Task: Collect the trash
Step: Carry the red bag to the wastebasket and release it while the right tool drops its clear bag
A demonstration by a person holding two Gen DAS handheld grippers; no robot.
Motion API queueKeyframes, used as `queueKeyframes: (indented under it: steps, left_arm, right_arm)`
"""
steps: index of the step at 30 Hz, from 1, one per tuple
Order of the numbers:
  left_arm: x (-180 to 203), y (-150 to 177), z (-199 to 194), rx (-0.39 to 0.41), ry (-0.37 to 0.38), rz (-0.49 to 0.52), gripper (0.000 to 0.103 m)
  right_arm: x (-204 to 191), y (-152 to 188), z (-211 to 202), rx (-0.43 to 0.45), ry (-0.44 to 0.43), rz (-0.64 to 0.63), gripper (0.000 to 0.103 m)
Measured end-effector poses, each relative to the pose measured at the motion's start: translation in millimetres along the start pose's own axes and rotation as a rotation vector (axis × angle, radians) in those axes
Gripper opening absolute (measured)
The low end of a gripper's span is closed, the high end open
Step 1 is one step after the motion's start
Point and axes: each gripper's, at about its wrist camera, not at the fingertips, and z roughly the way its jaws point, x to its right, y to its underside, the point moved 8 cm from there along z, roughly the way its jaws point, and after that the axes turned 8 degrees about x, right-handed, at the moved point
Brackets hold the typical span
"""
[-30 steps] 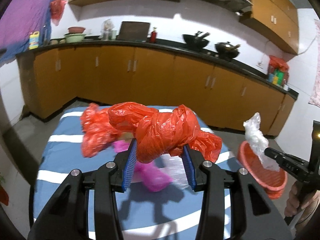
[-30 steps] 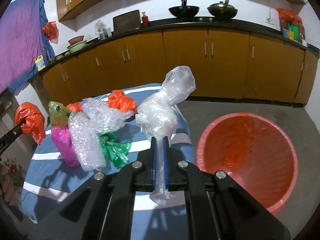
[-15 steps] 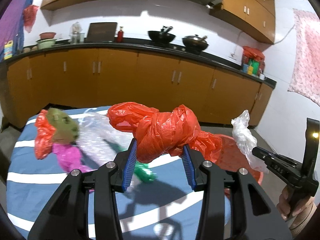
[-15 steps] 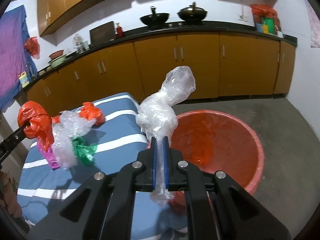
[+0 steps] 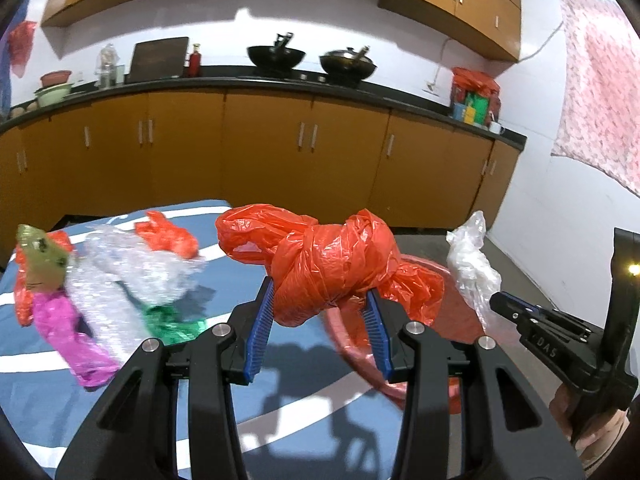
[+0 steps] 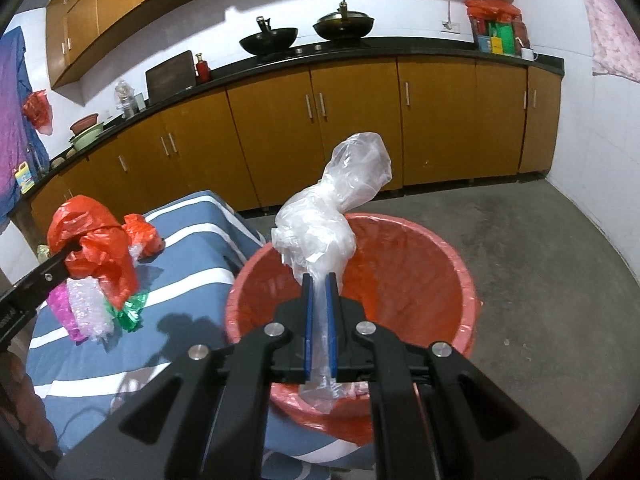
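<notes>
My left gripper (image 5: 320, 304) is shut on a knotted red plastic bag (image 5: 328, 264), held above the table's right end near the red bin (image 5: 432, 276). In the right wrist view that red plastic bag (image 6: 94, 244) shows at the left. My right gripper (image 6: 319, 292) is shut on a crumpled clear plastic bag (image 6: 332, 208), held over the open red bin (image 6: 400, 280), which is lined with red plastic. The clear plastic bag (image 5: 472, 264) also shows at the right of the left wrist view.
A blue table with white stripes (image 5: 60, 396) carries more trash: a pink bag (image 5: 68, 332), bubble wrap (image 5: 120, 280), a green bag (image 5: 172, 320), a small red bag (image 5: 168, 236). Brown kitchen cabinets (image 6: 360, 120) line the wall behind. Bare concrete floor (image 6: 540, 260) lies right of the bin.
Both grippers have swung right with their bags. The clear bag went from over the table edge to above the bin. The red bag now sits near the bin's rim.
</notes>
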Motion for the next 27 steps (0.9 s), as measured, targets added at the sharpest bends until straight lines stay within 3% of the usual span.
queueKeyframes:
  steps: [11, 24, 27]
  left_arm:
    - [45, 14, 45, -0.059, 0.05, 0.047, 0.043]
    - [70, 34, 86, -0.13, 0.079, 0.085, 0.043]
    - [74, 38, 93, -0.143, 0.09, 0.091, 0.045]
  right_arm:
    - [27, 5, 14, -0.012, 0.03, 0.028, 0.008]
    - [51, 8, 34, -0.026, 0.045, 0.053, 0.008]
    - [54, 7, 38, -0.027, 0.04, 0.065, 0.012]
